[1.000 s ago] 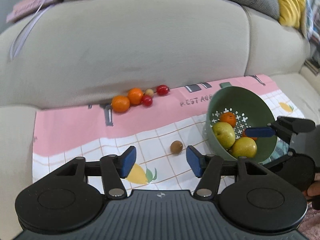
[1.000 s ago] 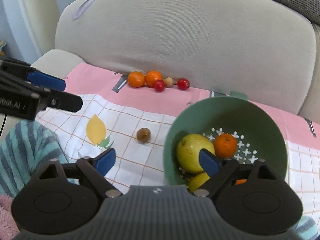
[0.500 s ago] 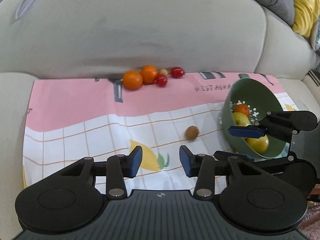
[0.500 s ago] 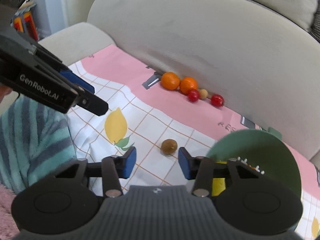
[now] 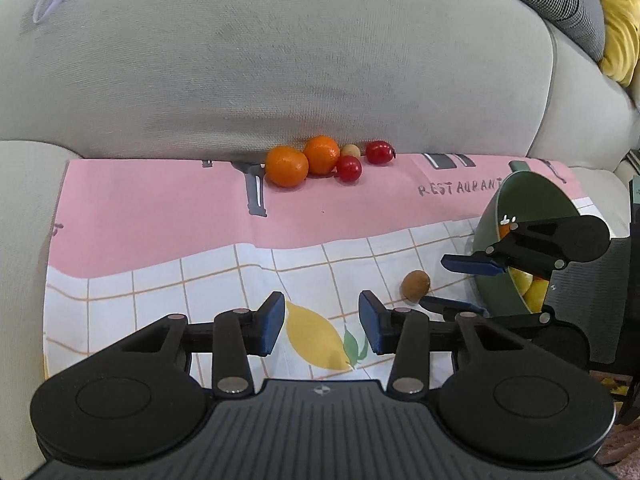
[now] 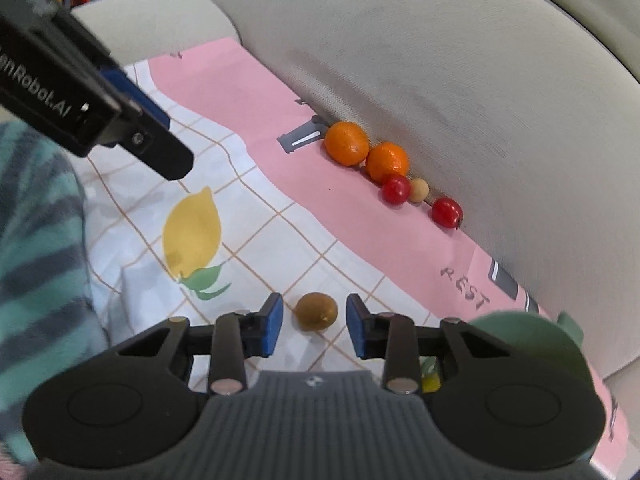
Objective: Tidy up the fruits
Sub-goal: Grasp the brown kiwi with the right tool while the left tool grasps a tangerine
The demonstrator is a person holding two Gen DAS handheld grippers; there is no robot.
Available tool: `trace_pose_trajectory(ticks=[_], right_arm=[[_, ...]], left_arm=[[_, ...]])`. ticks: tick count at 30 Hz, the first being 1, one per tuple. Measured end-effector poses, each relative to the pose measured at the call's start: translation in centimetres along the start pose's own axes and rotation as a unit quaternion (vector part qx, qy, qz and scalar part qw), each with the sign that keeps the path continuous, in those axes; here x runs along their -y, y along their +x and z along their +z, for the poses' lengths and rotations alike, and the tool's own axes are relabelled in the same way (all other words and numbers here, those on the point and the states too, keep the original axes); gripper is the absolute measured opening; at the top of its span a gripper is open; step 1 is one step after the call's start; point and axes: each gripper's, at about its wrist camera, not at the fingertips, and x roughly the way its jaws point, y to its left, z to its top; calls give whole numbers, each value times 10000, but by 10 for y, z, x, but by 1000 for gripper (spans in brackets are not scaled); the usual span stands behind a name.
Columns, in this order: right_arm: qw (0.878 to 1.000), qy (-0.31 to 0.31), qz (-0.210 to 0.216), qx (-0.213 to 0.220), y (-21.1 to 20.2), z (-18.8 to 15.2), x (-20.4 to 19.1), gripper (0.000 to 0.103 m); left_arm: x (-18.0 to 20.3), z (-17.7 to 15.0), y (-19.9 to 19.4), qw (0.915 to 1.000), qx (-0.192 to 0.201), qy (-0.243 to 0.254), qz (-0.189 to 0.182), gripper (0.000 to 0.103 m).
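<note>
A brown kiwi (image 6: 316, 312) lies on the checked cloth, between the fingertips of my open right gripper (image 6: 314, 325), untouched. In the left wrist view the kiwi (image 5: 415, 286) sits beside the right gripper (image 5: 460, 284) and the tilted green colander (image 5: 532, 200) holding fruit. Two oranges (image 5: 287, 166) (image 5: 321, 154), two red fruits (image 5: 349, 168) (image 5: 379, 151) and a small beige fruit (image 5: 350, 149) line the sofa back. My left gripper (image 5: 322, 326) is open and empty above a printed lemon.
The pink and white cloth (image 5: 160, 216) covers the sofa seat. The beige sofa backrest (image 5: 280, 60) rises behind the fruit. A striped teal sleeve (image 6: 36, 240) is at the left in the right wrist view. A yellow cushion (image 5: 620, 20) is far right.
My right gripper has moved away from the colander to the left and down, so the kiwi now lies between its fingers. My left gripper has swung left and its jaws narrowed slightly.
</note>
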Motion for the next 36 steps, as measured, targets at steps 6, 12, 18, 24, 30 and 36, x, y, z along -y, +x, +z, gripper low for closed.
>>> trace_pose_trajectory(ticks=[6, 12, 18, 24, 30, 36], right_arm=[[9997, -206, -41, -155, 17, 0, -1, 27], [9993, -216, 28, -317, 30, -1, -1, 27], [9992, -147, 60, -370, 38, 0, 4, 25], [9996, -35, 118, -272, 35, 6, 10, 24], [9992, 404, 50, 0, 29, 21, 37, 24], [9934, 1147, -34, 49, 36, 34, 70, 24]], left_arm=[[4, 7, 15, 9997, -77, 228, -69, 50], [4, 11, 29, 9992, -200, 317, -120, 50], [4, 17, 39, 9989, -177, 386, -177, 50], [4, 32, 48, 9988, -35, 467, -130, 50], [0, 53, 63, 9984, 234, 511, 74, 51], [-4, 74, 86, 9975, 438, 527, 194, 59]])
